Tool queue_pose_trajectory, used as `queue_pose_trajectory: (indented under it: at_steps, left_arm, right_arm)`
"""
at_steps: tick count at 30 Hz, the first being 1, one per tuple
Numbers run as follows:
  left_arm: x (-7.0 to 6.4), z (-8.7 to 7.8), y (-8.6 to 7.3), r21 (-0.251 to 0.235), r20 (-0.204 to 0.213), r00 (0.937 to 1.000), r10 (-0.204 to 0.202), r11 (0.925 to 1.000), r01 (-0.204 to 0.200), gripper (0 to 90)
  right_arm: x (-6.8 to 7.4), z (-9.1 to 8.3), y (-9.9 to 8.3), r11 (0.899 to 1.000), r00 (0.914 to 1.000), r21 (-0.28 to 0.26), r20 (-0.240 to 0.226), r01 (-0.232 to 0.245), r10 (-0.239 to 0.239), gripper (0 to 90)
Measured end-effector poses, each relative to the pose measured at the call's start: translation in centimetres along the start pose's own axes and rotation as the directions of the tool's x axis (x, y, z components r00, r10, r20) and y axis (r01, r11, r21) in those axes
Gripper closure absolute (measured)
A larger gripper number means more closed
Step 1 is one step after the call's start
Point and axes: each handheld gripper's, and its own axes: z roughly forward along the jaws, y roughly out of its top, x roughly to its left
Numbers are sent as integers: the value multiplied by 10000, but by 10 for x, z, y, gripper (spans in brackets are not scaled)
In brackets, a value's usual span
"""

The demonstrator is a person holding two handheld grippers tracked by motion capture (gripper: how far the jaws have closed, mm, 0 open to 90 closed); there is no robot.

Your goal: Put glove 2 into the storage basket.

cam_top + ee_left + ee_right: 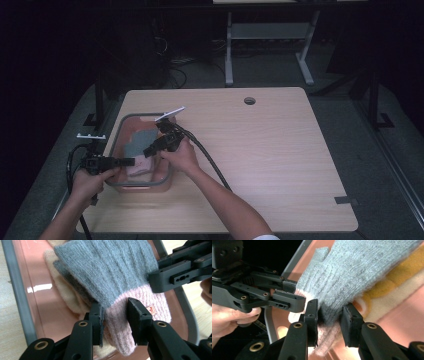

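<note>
A grey knitted glove (107, 270) with a pink cuff (117, 332) lies in a salmon tray (140, 186) with a grey rim, on top of a cream and yellow glove (392, 282). My left gripper (115, 322) is shut on the pink cuff, one jaw pressed to each side. My right gripper (329, 322) is shut on the grey glove (352, 272) just above the cuff. The two grippers meet at that end of the glove: the right gripper (160, 281) comes in from the upper right of the left gripper view. In the high view, the left gripper (131, 161) and right gripper (149, 150) sit over the tray's near half.
The tray stands at the left side of a light wooden table (260, 150). A round cable hole (249, 100) is at the back. A small dark tape piece (346, 201) lies near the right front corner. A desk frame (270, 35) stands beyond on the dark floor.
</note>
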Motion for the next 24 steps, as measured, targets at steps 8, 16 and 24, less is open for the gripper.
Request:
queue_pose_trajectory:
  at_steps: [8,16,24]
  left_arm:
    - [-4,2,2,280,-484,9983,314,9992,-301,640]
    - [-11,1,8,339,-609,9963,614,9977,-594,600]
    - [-15,-14,17,-77,-839,9942,667,9977,-676,580]
  right_arm:
    - [4,-9,2,9996,9983,-36,522,263,-261,666]
    - [-1,-28,2,9991,9993,-395,360,132,-117,663]
    - [-4,-43,-2,9973,9999,-738,127,50,-41,649]
